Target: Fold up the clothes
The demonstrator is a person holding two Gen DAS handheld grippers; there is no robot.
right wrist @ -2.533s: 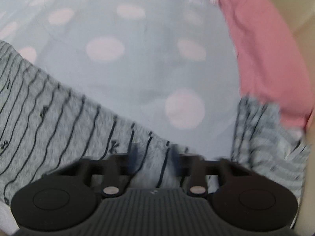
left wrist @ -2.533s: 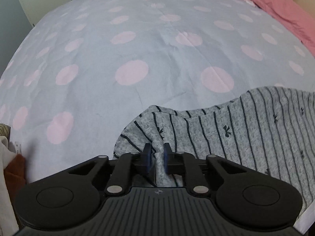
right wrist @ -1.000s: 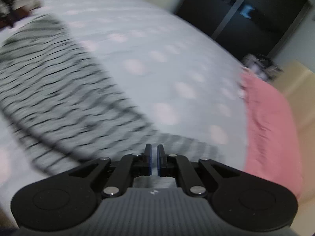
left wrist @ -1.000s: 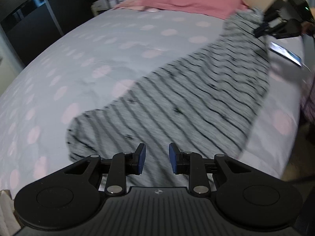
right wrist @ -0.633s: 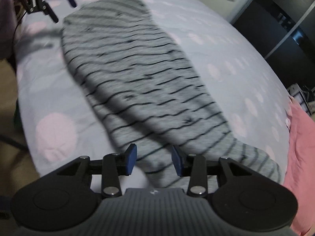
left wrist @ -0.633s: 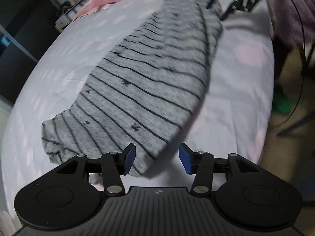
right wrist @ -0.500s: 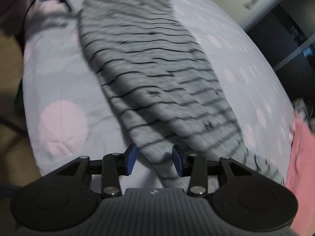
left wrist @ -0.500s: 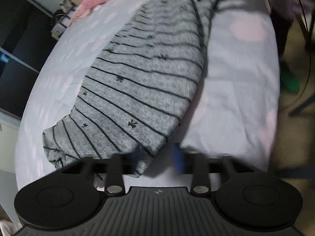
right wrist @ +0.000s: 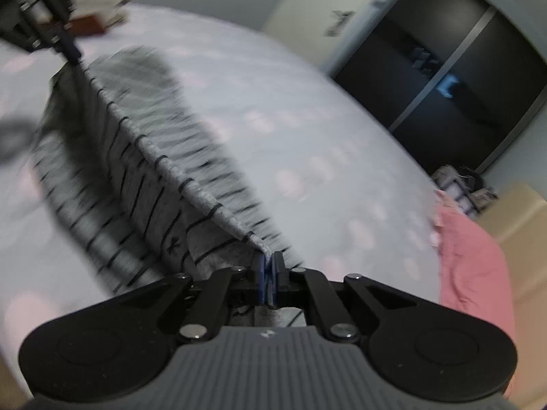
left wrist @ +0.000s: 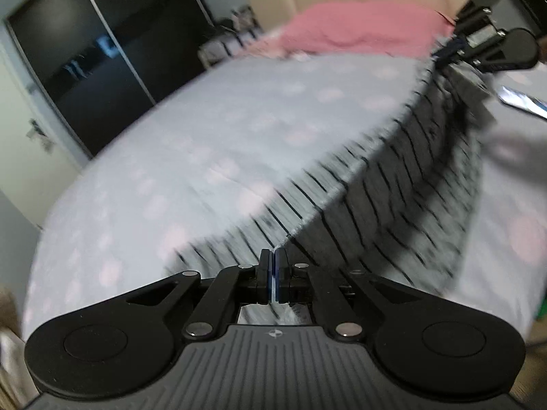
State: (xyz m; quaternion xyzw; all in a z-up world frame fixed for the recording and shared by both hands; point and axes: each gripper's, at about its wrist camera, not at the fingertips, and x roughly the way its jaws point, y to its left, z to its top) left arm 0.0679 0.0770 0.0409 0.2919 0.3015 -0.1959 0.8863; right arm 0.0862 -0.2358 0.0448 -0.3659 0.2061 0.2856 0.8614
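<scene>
My left claw (left wrist: pixel 273 275) is clamped on one end of the striped grey garment (left wrist: pixel 393 198), my right claw (right wrist: pixel 270 278) clamped on the other, its top edge stretched taut between them above the bed (left wrist: pixel 205 143). From my left, open dotted sheet spreads toward ten o'clock; the pink pillow (left wrist: pixel 359 30) lies at one o'clock.

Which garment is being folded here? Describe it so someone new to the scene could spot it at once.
Start at the bed with its pale grey sheet dotted in pink. Along its near edge a stretched garment hangs between the left hand-held gripper and the right hand-held gripper. It is the only grey cloth with thin black stripes, unlike the plain pink bedding by the headboard.
</scene>
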